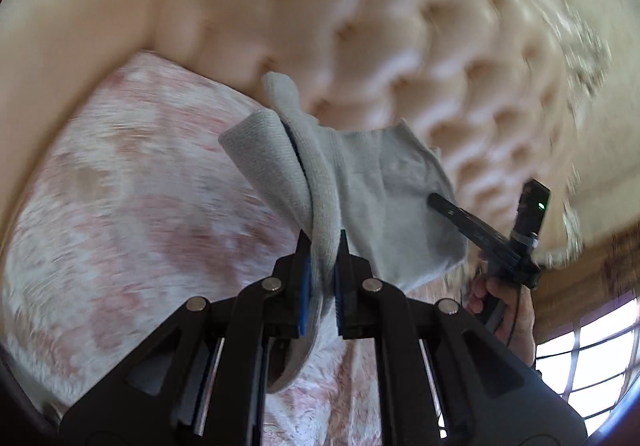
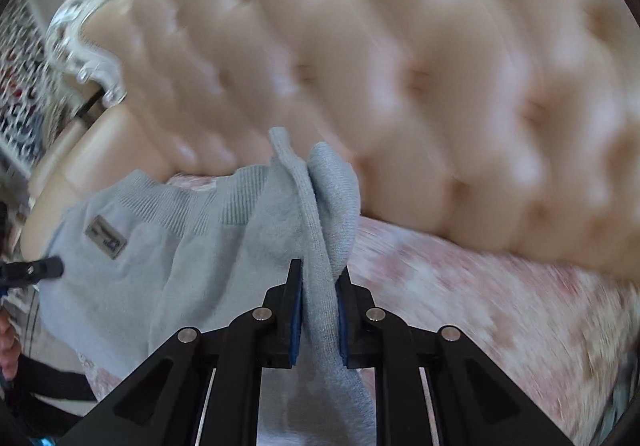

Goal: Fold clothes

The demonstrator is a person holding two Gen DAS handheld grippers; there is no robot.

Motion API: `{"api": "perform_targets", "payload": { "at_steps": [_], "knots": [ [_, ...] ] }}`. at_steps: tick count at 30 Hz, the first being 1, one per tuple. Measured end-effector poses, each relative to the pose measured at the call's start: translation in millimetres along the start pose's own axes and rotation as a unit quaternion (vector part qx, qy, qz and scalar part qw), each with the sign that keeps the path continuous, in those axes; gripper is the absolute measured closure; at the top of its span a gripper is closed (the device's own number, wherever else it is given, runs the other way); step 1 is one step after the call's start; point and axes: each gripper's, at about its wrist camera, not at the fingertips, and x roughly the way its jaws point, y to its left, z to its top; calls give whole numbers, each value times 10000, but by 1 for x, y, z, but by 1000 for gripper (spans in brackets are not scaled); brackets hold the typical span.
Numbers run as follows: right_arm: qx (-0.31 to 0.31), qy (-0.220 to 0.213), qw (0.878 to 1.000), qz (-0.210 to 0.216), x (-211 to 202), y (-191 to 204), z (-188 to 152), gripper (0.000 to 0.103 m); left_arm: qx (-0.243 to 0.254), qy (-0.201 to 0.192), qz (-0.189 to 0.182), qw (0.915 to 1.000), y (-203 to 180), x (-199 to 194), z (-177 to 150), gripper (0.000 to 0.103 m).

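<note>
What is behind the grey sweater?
Behind the grey sweater stand the tufted headboard and pink bedcover. The part directly behind the cloth is covered.

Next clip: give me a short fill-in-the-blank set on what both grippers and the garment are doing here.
1. The left gripper is shut on a light ____ knitted sweater.
2. The right gripper grips the ____ garment.
3. Behind the garment stands a tufted ____ headboard.
4. The bed cover below is white and ____.

Missing words: grey; same; beige; pink
</note>
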Motion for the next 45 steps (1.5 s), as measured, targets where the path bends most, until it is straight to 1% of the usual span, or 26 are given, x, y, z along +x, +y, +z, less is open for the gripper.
{"api": "perform_targets", "payload": {
  "at_steps": [3,6,10,12,14,17,20,22,23,24,25,26,27,28,29,31,32,34,35,36,38,40,41,43,44,45],
  "knots": [
    [-382,182,9987,271,46,55,33,90,-432,-487,266,9975,33,-23,-6,92],
    [-739,370,9954,493,95,111,55,90,-972,-963,482,9894,74,-39,-27,92],
    [-1264,705,9865,772,166,188,66,90,-1719,-1611,842,9682,132,-45,-71,92],
    [-1555,905,9800,854,199,223,57,90,-2008,-1847,999,9569,152,-42,-94,92],
    [-1791,992,9751,847,219,245,48,90,-2278,-2072,1183,9440,171,-34,-119,92],
    [-1987,985,9718,804,238,263,40,91,-2551,-2209,1226,9333,185,-25,-141,92],
    [-2082,1100,9699,626,253,262,33,91,-2684,-2258,1244,9282,189,-17,-148,92],
    [-2131,1082,9699,478,258,257,27,91,-2699,-2209,1256,9288,192,-14,-148,90],
    [-2155,1071,9698,403,260,255,24,87,-2675,-2129,1328,9303,195,-12,-149,83],
    [-2146,967,9714,317,261,255,22,74,-2642,-2056,1403,9318,198,-10,-149,68],
    [-2170,866,9721,193,259,253,20,63,-2558,-2024,1494,9334,199,-13,-151,60],
    [-2197,766,9725,64,258,251,19,35,-2474,-1992,1585,9349,200,-16,-153,49],
    [-2224,666,9727,-64,256,248,17,15,-2367,-1969,1684,9364,200,-20,-154,45],
    [-2250,566,9725,-193,255,246,16,15,-2104,-2005,1844,9389,194,-27,-153,45],
    [-2208,378,9743,-230,240,239,16,15,-1817,-2048,2020,9403,187,-35,-153,43],
    [-2107,-19,9771,-281,206,224,16,15,-941,-2246,2592,9346,158,-56,-158,43],
    [-2095,-190,9770,-348,185,215,15,15,-490,-2342,2865,9277,144,-67,-161,42],
    [-2085,-637,9750,-422,133,202,3,15,386,-2670,3188,9086,107,-93,-175,27],
    [-2015,-831,9750,-440,104,196,-7,15,750,-2862,3249,8983,89,-108,-183,15],
    [-1936,-1022,9747,-456,73,191,-18,15,973,-3083,3148,8924,76,-123,-191,1],
    [-1727,-1308,9754,-410,22,184,-40,13,1214,-3505,2718,8880,54,-157,-210,0],
    [-1549,-1568,9747,-381,-29,181,-69,9,1272,-3509,2687,8880,44,-174,-219,0],
    [-1506,-1632,9744,-336,-46,183,-83,0,1301,-3511,2672,8879,39,-183,-223,0],
    [-1432,-1745,9739,-238,-77,186,-110,0,1382,-3498,2628,8886,30,-199,-232,0],
    [-1394,-1801,9735,-189,-93,188,-123,0,1586,-3373,2530,8928,28,-203,-238,0],
    [-1416,-1792,9735,-144,-103,191,-135,0,1742,-3293,2577,8915,26,-203,-244,0]
  ]
}}
